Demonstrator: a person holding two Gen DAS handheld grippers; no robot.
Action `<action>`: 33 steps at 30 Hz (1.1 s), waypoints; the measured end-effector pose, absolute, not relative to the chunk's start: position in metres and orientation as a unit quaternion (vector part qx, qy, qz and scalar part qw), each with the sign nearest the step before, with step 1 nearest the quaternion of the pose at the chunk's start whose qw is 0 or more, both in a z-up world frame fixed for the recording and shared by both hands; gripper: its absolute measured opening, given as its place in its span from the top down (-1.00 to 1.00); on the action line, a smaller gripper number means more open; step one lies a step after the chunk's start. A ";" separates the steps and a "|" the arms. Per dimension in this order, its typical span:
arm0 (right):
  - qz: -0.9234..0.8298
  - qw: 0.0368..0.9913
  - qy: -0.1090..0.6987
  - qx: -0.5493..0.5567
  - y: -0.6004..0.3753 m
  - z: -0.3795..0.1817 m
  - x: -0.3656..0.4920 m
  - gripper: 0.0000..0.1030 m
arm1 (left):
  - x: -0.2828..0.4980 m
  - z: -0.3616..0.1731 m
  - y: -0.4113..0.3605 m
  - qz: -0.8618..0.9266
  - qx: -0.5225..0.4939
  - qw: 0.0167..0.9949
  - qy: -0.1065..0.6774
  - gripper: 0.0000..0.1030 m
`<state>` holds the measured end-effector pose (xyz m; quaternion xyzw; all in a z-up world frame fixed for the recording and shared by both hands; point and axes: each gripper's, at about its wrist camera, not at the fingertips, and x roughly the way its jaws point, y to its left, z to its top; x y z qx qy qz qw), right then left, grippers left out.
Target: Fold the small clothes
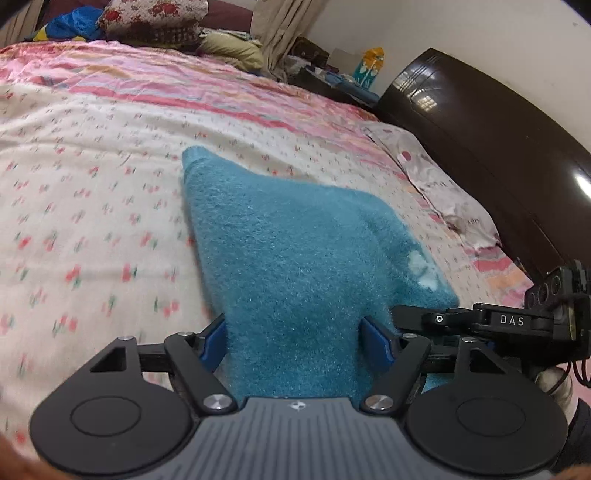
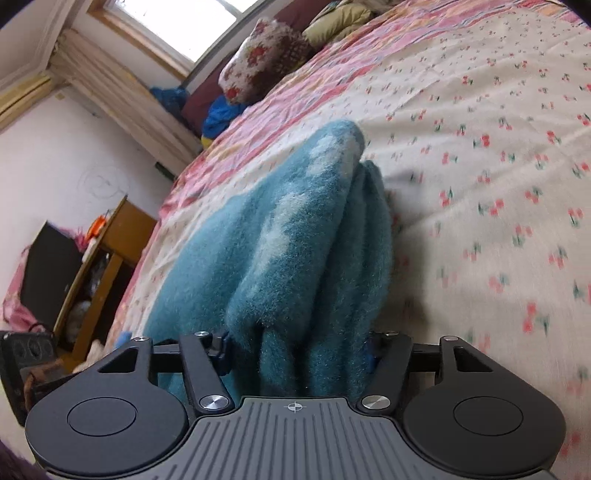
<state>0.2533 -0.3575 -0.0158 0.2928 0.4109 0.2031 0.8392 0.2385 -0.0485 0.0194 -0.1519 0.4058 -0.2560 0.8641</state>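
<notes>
A fuzzy teal garment [image 1: 295, 243] with pale patches lies partly lifted over the flowered bedsheet [image 1: 92, 192]. My left gripper [image 1: 295, 343] is shut on one bunched end of it, cloth filling the space between the blue pads [image 1: 375, 341]. My right gripper [image 2: 299, 350] is shut on another bunched end of the same teal garment [image 2: 295, 229], which hangs in folds down to the bed. The right gripper also shows in the left wrist view [image 1: 498, 321], close beside the left one.
The bed has a pink striped band [image 1: 221, 85] and pillows [image 1: 155, 18] at the far end. A dark wooden headboard [image 1: 480, 122] runs along the right. A wooden shelf unit [image 2: 99, 266] and a curtained window [image 2: 173, 22] stand past the bed's edge.
</notes>
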 end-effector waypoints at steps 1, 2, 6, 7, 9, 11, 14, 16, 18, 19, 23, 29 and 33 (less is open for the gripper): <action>0.208 0.838 0.415 0.288 -0.356 -0.014 0.243 -0.15 | 0.228 0.021 -0.046 -0.258 -0.150 0.863 0.407 -0.51; 0.211 0.836 0.420 0.282 -0.354 -0.013 0.234 -0.14 | 0.217 0.021 -0.044 -0.259 -0.146 0.863 0.409 -0.51; 0.211 0.840 0.435 0.244 -0.338 -0.013 0.201 -0.15 | 0.179 0.015 -0.044 -0.243 -0.117 0.867 0.419 -0.51; 0.202 0.848 0.433 0.229 -0.333 -0.015 0.195 -0.20 | 0.171 0.014 -0.050 -0.235 -0.091 0.877 0.410 -0.51; 0.187 0.851 0.429 0.237 -0.334 -0.015 0.193 -0.25 | 0.162 0.019 -0.059 -0.224 -0.058 0.890 0.393 -0.51; 0.173 0.851 0.426 0.253 -0.339 -0.011 0.192 -0.28 | 0.160 0.026 -0.061 -0.220 -0.044 0.896 0.384 -0.51; 0.162 0.866 0.404 0.245 -0.346 0.007 0.184 -0.28 | 0.155 0.041 -0.056 -0.215 -0.027 0.909 0.357 -0.49; 0.160 0.870 0.396 0.246 -0.348 0.015 0.183 -0.29 | 0.158 0.047 -0.052 -0.209 -0.028 0.913 0.348 -0.49; 0.146 0.881 0.388 0.227 -0.345 0.023 0.184 -0.29 | 0.164 0.050 -0.051 -0.200 -0.031 0.917 0.344 -0.49; 0.137 0.892 0.375 0.211 -0.343 0.028 0.181 -0.30 | 0.166 0.050 -0.052 -0.197 -0.029 0.919 0.341 -0.49; 0.141 0.912 0.339 0.182 -0.339 0.047 0.180 -0.30 | 0.174 0.040 -0.063 -0.202 -0.011 0.917 0.345 -0.49; 0.124 0.902 0.382 0.157 -0.316 0.023 0.226 -0.12 | 0.178 0.038 -0.075 -0.204 -0.007 0.916 0.346 -0.51; 0.137 0.897 0.378 0.183 -0.326 0.025 0.218 0.50 | 0.177 0.045 -0.075 -0.210 -0.010 0.918 0.336 -0.49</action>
